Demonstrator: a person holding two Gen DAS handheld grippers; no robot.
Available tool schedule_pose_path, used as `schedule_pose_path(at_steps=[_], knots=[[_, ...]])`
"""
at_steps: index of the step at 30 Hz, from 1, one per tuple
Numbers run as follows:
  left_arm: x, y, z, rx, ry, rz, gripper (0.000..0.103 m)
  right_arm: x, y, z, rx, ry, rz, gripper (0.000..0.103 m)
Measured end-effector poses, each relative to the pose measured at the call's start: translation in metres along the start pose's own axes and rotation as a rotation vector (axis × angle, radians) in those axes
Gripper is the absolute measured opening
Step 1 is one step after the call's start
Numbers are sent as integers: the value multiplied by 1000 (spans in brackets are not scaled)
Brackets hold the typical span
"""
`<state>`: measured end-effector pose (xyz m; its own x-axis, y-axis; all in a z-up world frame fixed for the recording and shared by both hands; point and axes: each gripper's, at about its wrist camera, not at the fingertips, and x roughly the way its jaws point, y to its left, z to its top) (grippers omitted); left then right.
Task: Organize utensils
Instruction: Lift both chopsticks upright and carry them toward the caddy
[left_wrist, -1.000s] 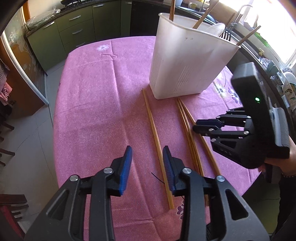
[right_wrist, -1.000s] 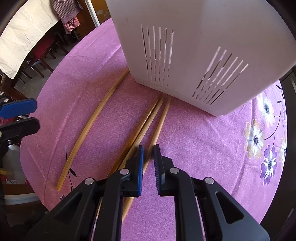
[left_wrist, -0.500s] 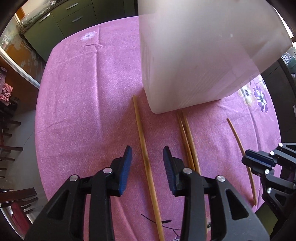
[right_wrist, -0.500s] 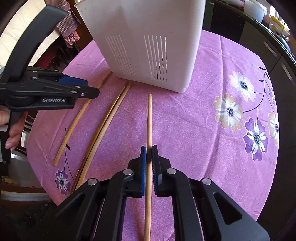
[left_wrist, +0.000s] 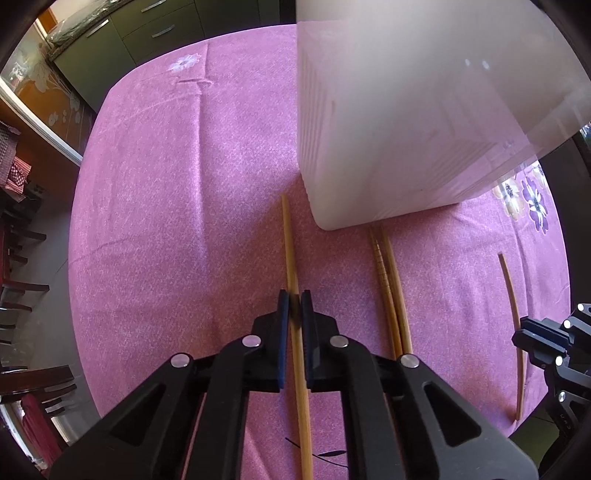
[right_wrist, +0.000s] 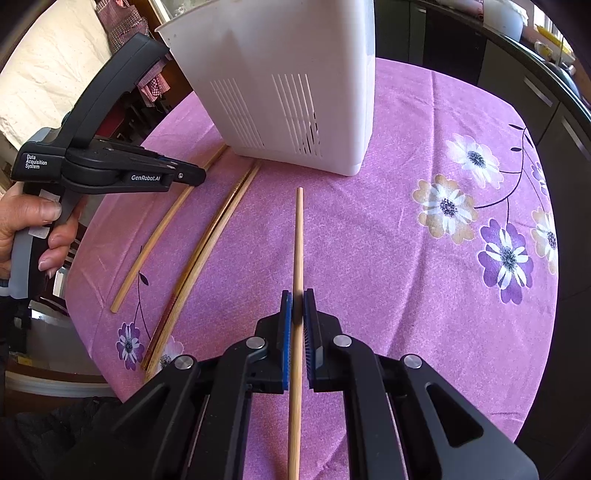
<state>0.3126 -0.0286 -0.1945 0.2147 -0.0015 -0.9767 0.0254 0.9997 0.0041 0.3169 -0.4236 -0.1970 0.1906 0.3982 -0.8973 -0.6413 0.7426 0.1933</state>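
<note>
A white plastic utensil holder (left_wrist: 406, 122) stands on the pink tablecloth; it also shows in the right wrist view (right_wrist: 288, 85). My left gripper (left_wrist: 294, 306) is shut on a wooden chopstick (left_wrist: 290, 243) lying just left of the holder's corner. A pair of chopsticks (left_wrist: 388, 288) lies to its right on the cloth. My right gripper (right_wrist: 297, 306) is shut on another chopstick (right_wrist: 298, 236) that points toward the holder; this one shows at the far right in the left wrist view (left_wrist: 511, 295).
The table edge (right_wrist: 88, 332) curves close on the left in the right wrist view. Dark chairs (left_wrist: 22, 258) stand beyond the table's left side. Green kitchen cabinets (left_wrist: 155, 33) lie behind. Flower prints (right_wrist: 506, 254) mark the cloth at right.
My left gripper has closed on the leftmost chopstick. My right gripper still holds its chopstick, and its far tip now points just right of the holder's corner.
</note>
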Motion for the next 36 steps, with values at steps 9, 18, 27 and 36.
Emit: schedule_pose_path(at_steps=[9,18,27,36], knots=[[-85,16,-35,42,-194,-15,6,-73,-10,4,-11,-144,8,7],[-168,12,-82,83,-391,-22,6,-125,7,-1,-29,-289,-13,7],[-186,5,-120,129,-451,-11,6,-146,28,-33,-57,-333,-45,7],[-190,3,-129,136,-463,-23,6,-152,26,-46,-49,-352,-55,7]])
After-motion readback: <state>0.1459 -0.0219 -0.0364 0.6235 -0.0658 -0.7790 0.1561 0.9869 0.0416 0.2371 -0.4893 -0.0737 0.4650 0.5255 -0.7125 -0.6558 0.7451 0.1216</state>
